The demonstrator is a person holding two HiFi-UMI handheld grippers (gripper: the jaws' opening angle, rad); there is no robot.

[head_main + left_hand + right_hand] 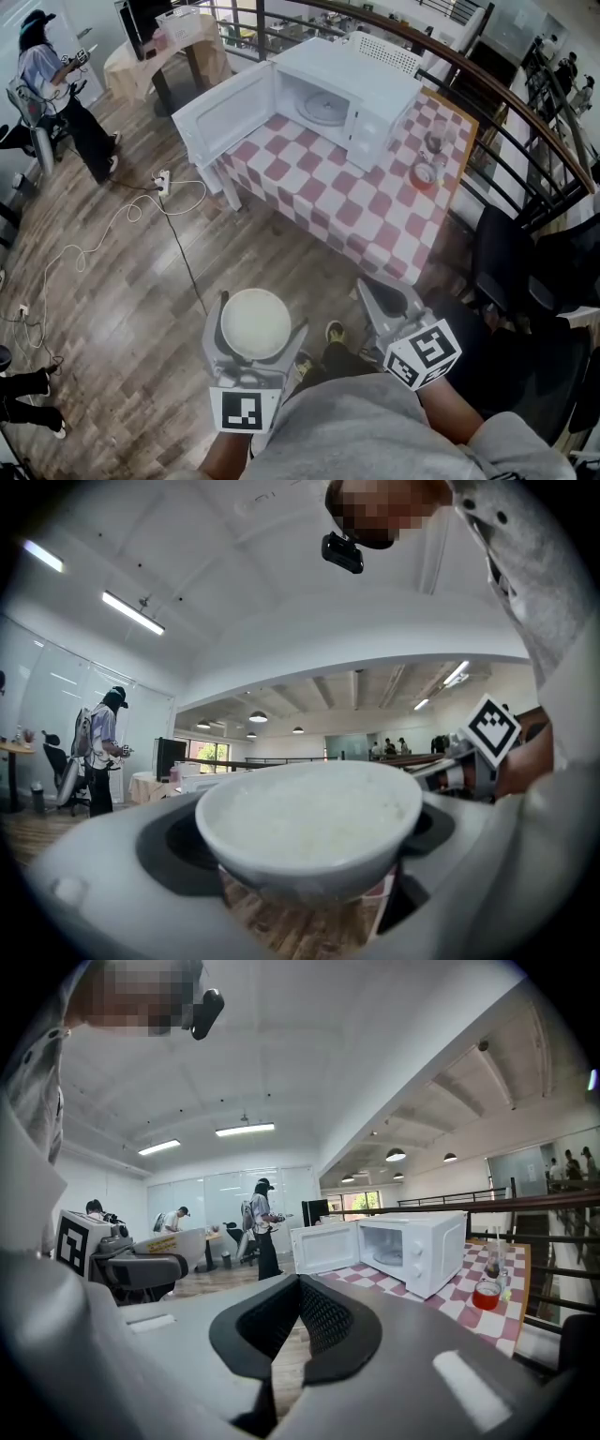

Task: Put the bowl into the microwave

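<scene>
Your left gripper [255, 330] has its jaws spread wide round the white bowl [309, 817], one jaw against each side of the wall just under the rim, so the bowl sits upright between them with its mouth facing up; whether anything is in it I cannot tell. Your right gripper [298, 1290] is closed, its black pads [246, 1327] meeting at the tips with nothing between them, and it hangs just beside the left one, a little further forward in the head view. Each gripper's marker cube [245, 410] [424, 353] shows close to your body. Both grippers are over the wooden floor [122, 281], well apart from the table [347, 202], which wears a red-and-white chequered cloth. On the far part of that table stands the white microwave [375, 80], its door [225, 112] swung fully open to your left and the round glass turntable [323, 106] visible in the cavity. The bowl is thus outside the microwave, held in the air in front of the table's near edge. To the right of the microwave on the cloth stand a small glass with red liquid [424, 174] and a clear bottle [436, 141] just behind it. A white power strip [161, 181] lies on the floor left of the table with a pale cable [94, 239] trailing from it. A dark railing [487, 103] curves behind the table, a black chair [506, 262] stands to your right, and a person in dark trousers [52, 80] stands far off at the upper left
</scene>
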